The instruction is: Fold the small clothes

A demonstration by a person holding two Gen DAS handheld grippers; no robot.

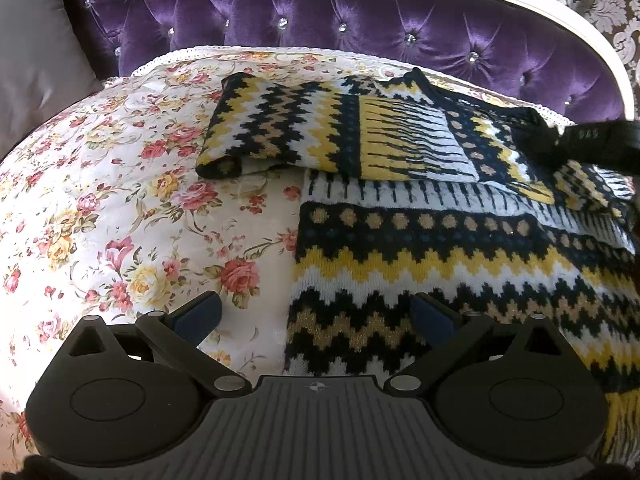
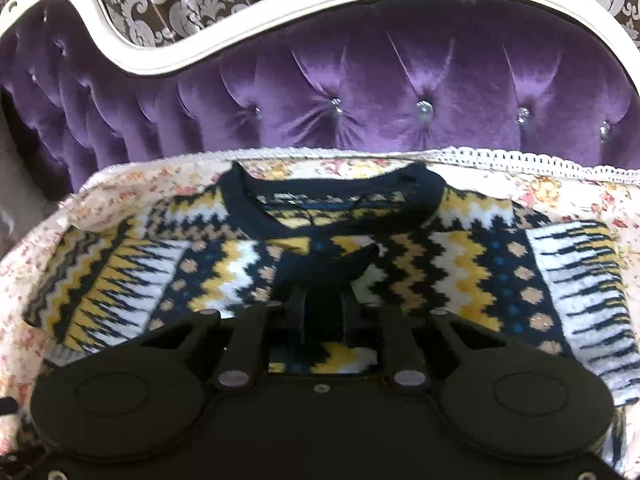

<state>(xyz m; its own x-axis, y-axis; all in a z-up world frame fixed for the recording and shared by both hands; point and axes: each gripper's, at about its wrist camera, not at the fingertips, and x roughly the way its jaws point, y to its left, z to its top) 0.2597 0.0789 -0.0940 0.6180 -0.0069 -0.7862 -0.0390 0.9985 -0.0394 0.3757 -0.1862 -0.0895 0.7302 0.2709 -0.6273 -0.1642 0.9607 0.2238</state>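
One garment: a small knitted sweater (image 1: 460, 248) in navy, yellow, white and tan zigzag bands, lying on the floral bedspread (image 1: 120, 184) in front of the purple tufted headboard (image 1: 320, 20).
Layout: body spread flat, neckline (image 2: 332, 200) toward the headboard; in the left wrist view one sleeve (image 1: 280, 128) lies across the chest area, pointing left.
Weight and feel: likely light but bulky; the thick knit looks soft and floppy and will sag wherever it is not supported.
Stretch: a knit like this probably gives when pulled, so a slow, even lift seems wiser than a tug.
Slip: fuzzy yarn against cotton should drag a little, not slide freely; layers may cling to each other.
Fragility: not breakable, though loose loops could snag on hard edges.
Where to hold: ribbed navy edges such as cuff, hem and collar look firmest; pinching both layers at a corner would keep a fold square.
Right gripper (image 2: 322, 314): fingers drawn close together on a dark navy fold of the knit (image 2: 320, 276) just below the neckline, the fabric pinched between them.
Left gripper (image 1: 316, 316): fingers wide apart, nothing between them, poised over the sweater's lower left edge and the bedspread.
Writing: a label inside the collar (image 2: 296, 205) carries print too blurred to read; small characters on the dark part (image 1: 588, 134) at the left wrist view's right edge are not legible with confidence.
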